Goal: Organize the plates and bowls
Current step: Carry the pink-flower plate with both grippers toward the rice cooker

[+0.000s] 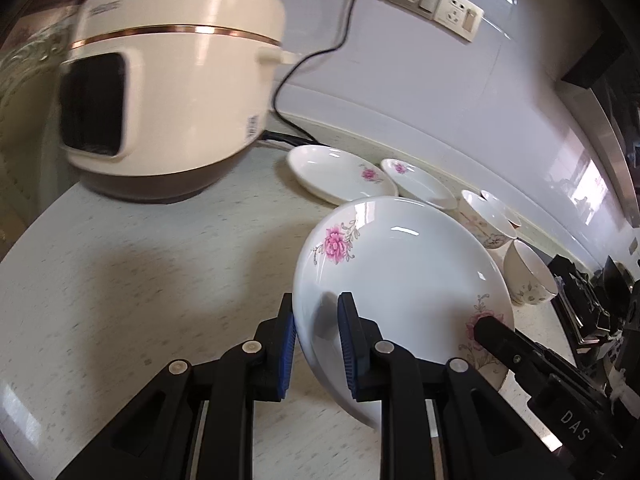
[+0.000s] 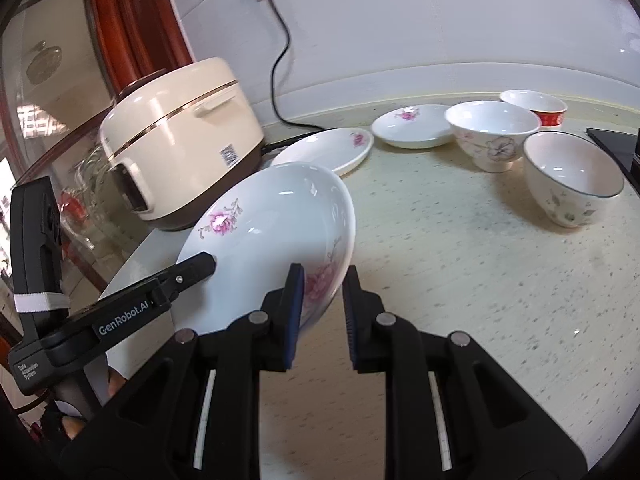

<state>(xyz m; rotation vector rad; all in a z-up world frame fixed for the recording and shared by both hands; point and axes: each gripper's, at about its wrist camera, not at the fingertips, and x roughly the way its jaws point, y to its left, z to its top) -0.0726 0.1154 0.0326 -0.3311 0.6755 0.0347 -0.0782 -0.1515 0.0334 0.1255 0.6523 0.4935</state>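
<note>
Lifting a flowered plate (image 1: 400, 272) is your step: through the left wrist, your left claw (image 1: 316, 344) pinches its near rim, face tilted right. Through the right wrist, your right claw (image 2: 322, 312) straddles the opposite rim above the worktop (image 2: 460, 260), pads apparently closing. Next, stack it on the farther plates (image 2: 324, 150).
</note>
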